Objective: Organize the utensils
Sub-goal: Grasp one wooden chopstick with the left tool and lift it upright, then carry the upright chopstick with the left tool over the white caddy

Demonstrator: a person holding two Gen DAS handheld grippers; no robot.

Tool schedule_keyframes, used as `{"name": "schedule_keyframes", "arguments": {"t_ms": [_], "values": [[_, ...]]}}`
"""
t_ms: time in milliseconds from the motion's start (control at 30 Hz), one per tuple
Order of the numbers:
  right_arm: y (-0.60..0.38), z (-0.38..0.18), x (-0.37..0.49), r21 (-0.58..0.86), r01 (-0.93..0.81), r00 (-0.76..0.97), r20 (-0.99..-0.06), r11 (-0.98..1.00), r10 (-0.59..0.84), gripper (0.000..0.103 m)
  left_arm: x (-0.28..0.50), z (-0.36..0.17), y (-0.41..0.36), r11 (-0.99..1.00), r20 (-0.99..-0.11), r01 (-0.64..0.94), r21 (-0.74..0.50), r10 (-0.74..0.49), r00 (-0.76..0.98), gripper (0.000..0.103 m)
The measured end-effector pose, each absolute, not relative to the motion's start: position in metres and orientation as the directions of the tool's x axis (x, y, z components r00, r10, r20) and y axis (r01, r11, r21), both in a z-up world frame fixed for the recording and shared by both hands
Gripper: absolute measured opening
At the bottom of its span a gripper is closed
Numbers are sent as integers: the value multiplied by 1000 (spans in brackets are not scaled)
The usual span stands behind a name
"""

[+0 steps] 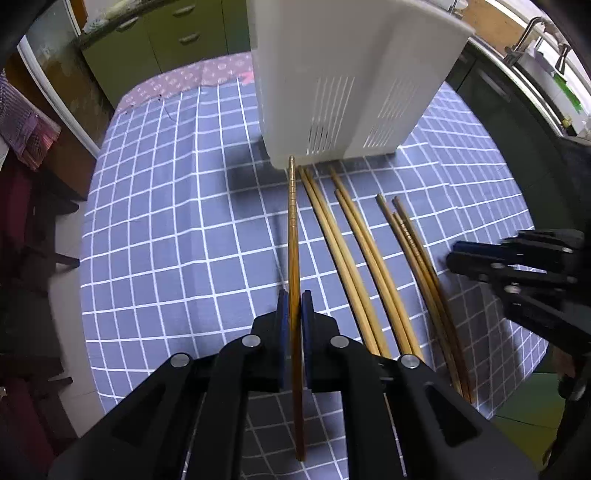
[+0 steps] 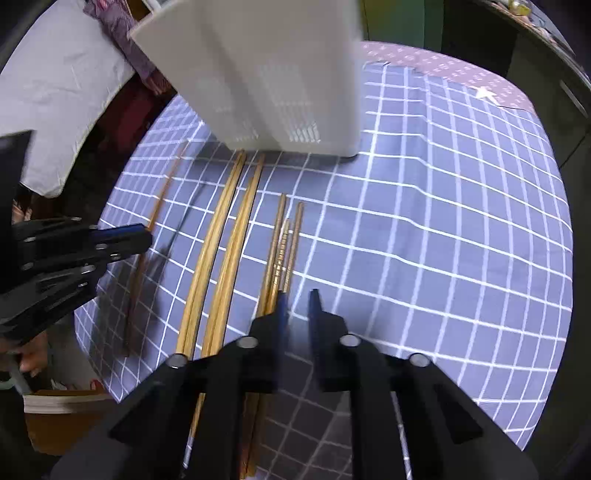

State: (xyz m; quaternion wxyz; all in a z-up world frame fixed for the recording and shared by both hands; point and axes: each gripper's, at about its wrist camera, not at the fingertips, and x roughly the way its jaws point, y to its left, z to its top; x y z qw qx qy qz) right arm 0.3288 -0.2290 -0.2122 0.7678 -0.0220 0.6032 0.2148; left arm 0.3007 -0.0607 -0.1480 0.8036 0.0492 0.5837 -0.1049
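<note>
My left gripper (image 1: 294, 306) is shut on a dark brown chopstick (image 1: 292, 221), which is held just above the blue checked tablecloth (image 1: 166, 221). The stick's far tip points at the foot of the white slotted utensil holder (image 1: 343, 74). To the right, several pale chopsticks (image 1: 347, 251) and three darker ones (image 1: 417, 251) lie on the cloth. In the right wrist view my right gripper (image 2: 298, 306) hovers low at the near end of the darker chopsticks (image 2: 286, 236). Its jaws are nearly together with only cloth in the slit. The left gripper (image 2: 146, 236) and its stick (image 2: 162, 195) show at the left.
The holder (image 2: 277, 74) stands at the back middle of the table. Green cabinets (image 1: 166, 37) lie beyond, and a sink tap (image 1: 528, 33) is at the far right. A cardboard box (image 2: 55, 417) sits on the floor below the table's left edge. Bare cloth (image 2: 443, 240) spreads to the right.
</note>
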Motion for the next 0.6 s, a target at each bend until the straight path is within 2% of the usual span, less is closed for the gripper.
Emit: {"name": "schedule_keyframes", "arguments": {"t_ms": [600], "values": [[-186,-231,337,106,-350,127,-979,931,160,11,278,-131,-57,960,-922,271,-71,-167,349,7]]}}
